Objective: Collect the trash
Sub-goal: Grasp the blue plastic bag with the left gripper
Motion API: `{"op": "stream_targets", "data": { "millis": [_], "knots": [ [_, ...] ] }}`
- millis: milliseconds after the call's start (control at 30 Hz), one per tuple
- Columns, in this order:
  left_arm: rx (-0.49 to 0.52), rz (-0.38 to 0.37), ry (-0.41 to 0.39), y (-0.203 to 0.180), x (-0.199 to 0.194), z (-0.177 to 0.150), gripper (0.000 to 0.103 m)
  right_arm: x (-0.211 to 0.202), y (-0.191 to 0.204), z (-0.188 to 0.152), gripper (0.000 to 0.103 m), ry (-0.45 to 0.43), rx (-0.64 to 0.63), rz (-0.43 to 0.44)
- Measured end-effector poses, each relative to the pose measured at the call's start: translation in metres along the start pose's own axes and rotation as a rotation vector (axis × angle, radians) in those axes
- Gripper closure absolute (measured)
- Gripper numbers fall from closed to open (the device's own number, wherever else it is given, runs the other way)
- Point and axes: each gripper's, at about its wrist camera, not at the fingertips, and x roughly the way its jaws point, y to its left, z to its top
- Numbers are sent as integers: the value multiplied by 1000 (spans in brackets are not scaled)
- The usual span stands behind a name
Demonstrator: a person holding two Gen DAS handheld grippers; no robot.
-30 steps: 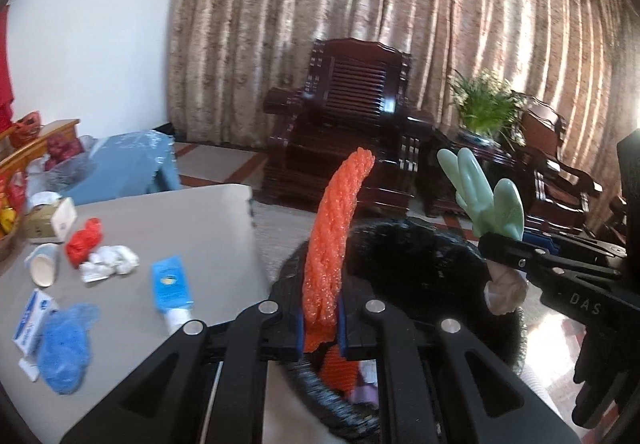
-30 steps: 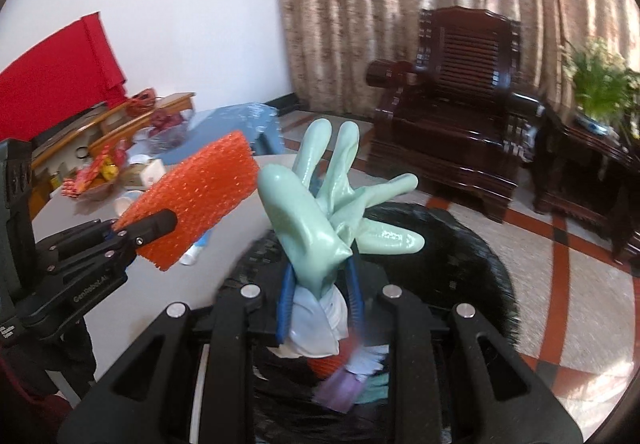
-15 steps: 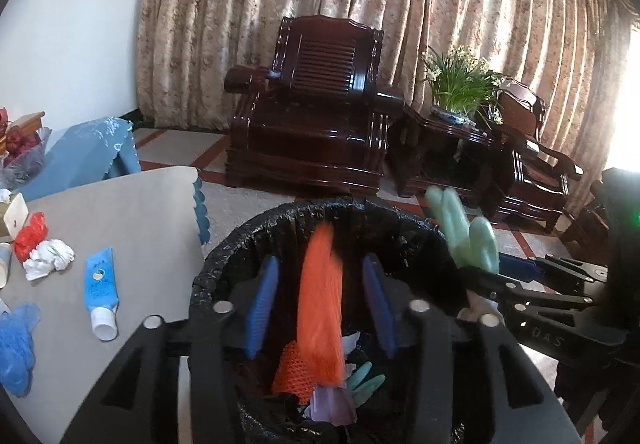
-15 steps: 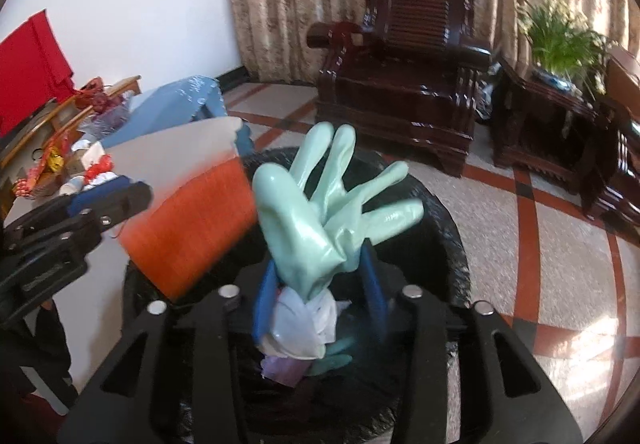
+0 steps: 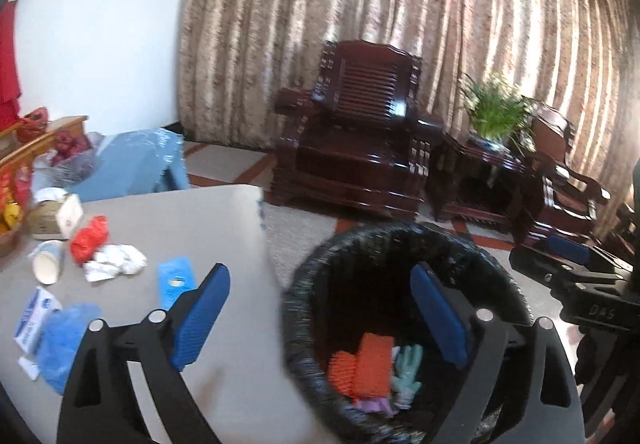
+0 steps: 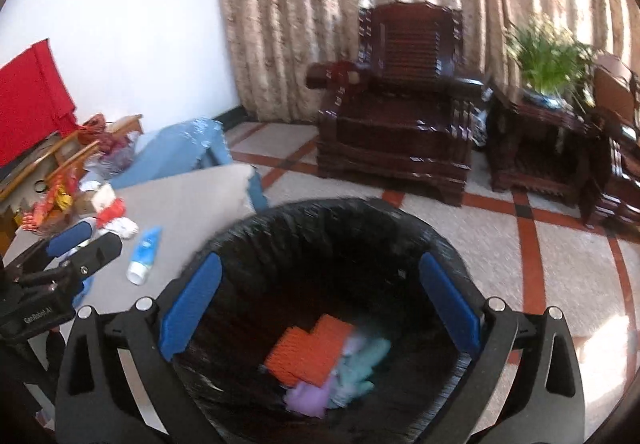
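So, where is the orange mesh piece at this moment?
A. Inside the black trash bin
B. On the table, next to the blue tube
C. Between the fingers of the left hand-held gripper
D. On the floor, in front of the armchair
A: the orange mesh piece lies at the bottom of the black trash bin, beside a green glove, and nothing is between the fingers of either hand-held gripper.

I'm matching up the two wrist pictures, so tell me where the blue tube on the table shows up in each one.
Left wrist view: the blue tube lies left of centre on the grey table, partly behind the gripper's left finger.
Right wrist view: the same tube lies at left of centre, white cap toward the camera.
Shared landmark: the black-lined trash bin stands right of the tube in both views.
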Motion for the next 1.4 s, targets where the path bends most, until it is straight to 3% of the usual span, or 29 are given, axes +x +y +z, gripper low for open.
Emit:
{"op": "stream_targets", "data": {
  "millis": [300,400,633,933,1400],
  "knots": [
    [-67,201,-55,81,-45,-4,13,24,90,15,6,-19,-100,148],
    [-95,293,-50,117,-58,-15,13,35,117,16,6,-11,-128,190],
    [-160,415,-20,174,-71,-41,13,61,171,7,6,24,-192,254],
    [-207,440,73,211,-47,-71,13,80,203,-8,6,67,-233,273],
    [-251,441,182,224,-9,-93,14,103,214,-20,6,111,-255,270]
  ]
}}
